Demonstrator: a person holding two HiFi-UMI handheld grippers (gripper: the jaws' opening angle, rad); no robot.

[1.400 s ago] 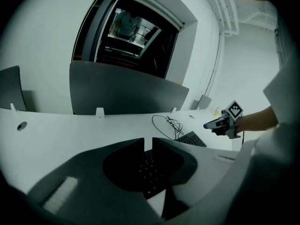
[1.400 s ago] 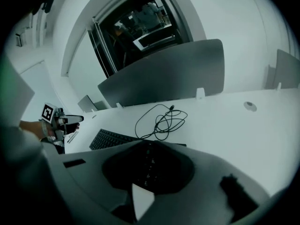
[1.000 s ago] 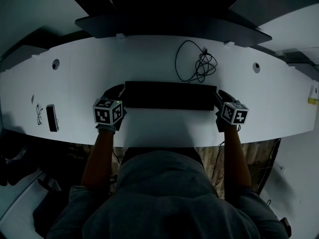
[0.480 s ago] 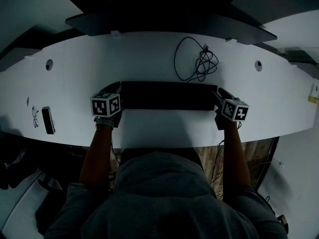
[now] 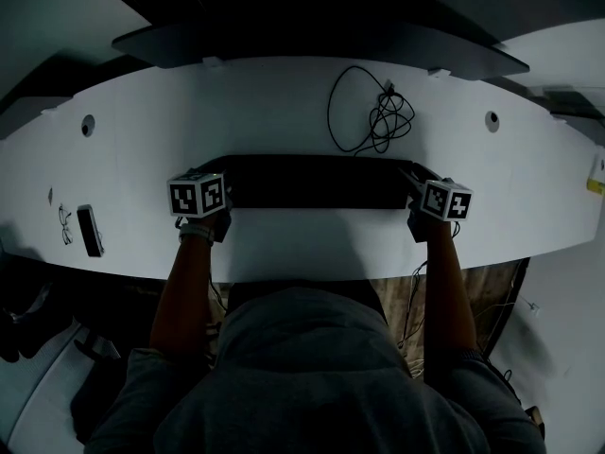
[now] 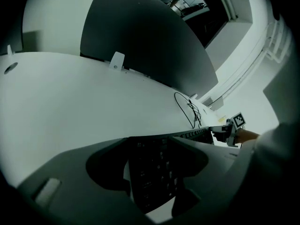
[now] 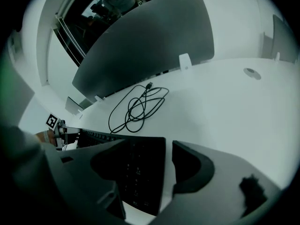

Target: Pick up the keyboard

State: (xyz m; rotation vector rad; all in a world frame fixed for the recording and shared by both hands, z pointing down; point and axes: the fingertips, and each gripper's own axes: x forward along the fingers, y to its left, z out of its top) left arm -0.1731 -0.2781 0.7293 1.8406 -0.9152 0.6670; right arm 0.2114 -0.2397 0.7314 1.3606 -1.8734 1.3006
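A long black keyboard [image 5: 312, 181] lies flat on the white desk [image 5: 284, 112], square to me. My left gripper [image 5: 219, 183] is at its left end and my right gripper [image 5: 417, 182] at its right end. In the left gripper view the keyboard's end [image 6: 157, 165] sits between the spread jaws, with a strip of white desk beside it. The right gripper view shows the other end [image 7: 140, 168] the same way, apart from the right-hand jaw. Both grippers' jaws have just been opening and now stand open around the keyboard's ends.
A tangled black cable [image 5: 373, 112] lies behind the keyboard. At the desk's left lie a small dark device [image 5: 88, 230] and a pair of glasses [image 5: 64, 223]. Cable holes [image 5: 87, 125] [image 5: 492, 118] flank the desk. A dark divider panel [image 5: 312, 41] runs along the back edge.
Both grippers have sunk a little toward the desk at the keyboard's ends, and their jaws have spread apart. The keyboard stays between them on the desk.
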